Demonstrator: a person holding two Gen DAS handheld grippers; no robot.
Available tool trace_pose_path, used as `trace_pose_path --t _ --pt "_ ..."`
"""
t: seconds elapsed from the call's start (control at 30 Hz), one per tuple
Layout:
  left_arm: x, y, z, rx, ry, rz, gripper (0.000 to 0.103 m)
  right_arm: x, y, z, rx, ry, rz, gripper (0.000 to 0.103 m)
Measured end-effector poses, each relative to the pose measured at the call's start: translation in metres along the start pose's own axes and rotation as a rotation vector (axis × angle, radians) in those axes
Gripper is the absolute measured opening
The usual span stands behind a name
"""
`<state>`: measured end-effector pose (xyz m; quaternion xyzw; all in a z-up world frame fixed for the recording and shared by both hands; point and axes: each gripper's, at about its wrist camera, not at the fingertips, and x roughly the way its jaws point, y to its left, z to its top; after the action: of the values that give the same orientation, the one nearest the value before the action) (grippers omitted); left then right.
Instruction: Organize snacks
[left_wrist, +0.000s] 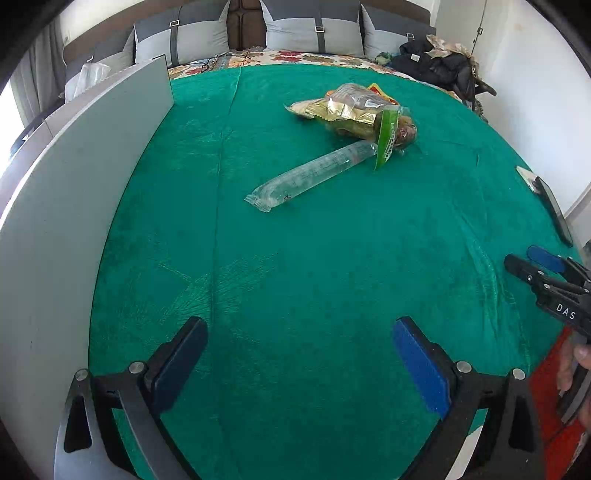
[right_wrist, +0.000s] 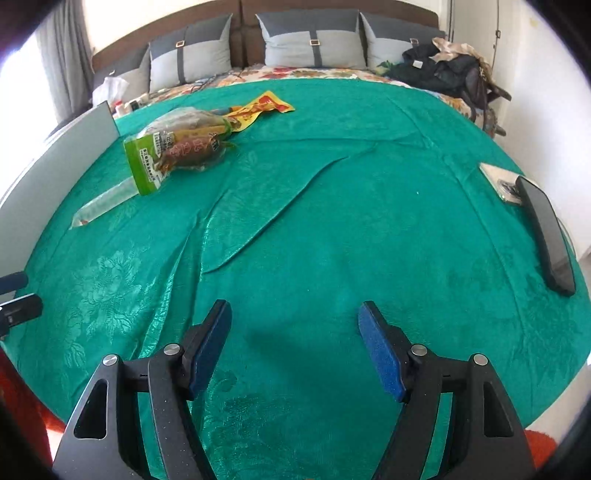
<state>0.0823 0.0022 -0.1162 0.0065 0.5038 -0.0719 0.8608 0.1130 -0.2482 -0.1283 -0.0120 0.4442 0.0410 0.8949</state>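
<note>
A heap of snack packets lies on the green cloth far ahead of my left gripper: gold packets, a clear bag with a green header and a long clear tube packet sticking out toward me. The right wrist view shows the same heap at upper left, with the tube packet and a yellow-red wrapper. My left gripper is open and empty. My right gripper is open over bare cloth; it also appears as a black right gripper at the left view's right edge.
A grey-white board stands along the cloth's left side. A dark phone and a clear-cased item lie at the right edge. Pillows and a pile of dark clothes are at the back. The cloth has wrinkles.
</note>
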Motion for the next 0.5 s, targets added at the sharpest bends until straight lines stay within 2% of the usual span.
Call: trace_pose_path --t 0.07,0.17,0.4,0.5 --pt "0.008 0.006 0.0 -0.017 0.016 0.02 0.099 0.004 0.001 -0.004 -0.015 -0.012 -0.005 0.079" --pt "0.009 0.009 -0.001 -0.002 -0.001 0.058 0.101 0.006 0.0 -0.008 -0.015 -0.023 -0.003 0.084" --pt "0.009 0.011 -0.006 0.013 -0.028 0.055 0.103 0.008 0.002 -0.012 -0.015 -0.055 -0.011 0.09" --pt "0.011 0.013 -0.003 0.018 -0.002 0.052 0.103 0.008 0.003 -0.012 -0.015 -0.061 -0.013 0.09"
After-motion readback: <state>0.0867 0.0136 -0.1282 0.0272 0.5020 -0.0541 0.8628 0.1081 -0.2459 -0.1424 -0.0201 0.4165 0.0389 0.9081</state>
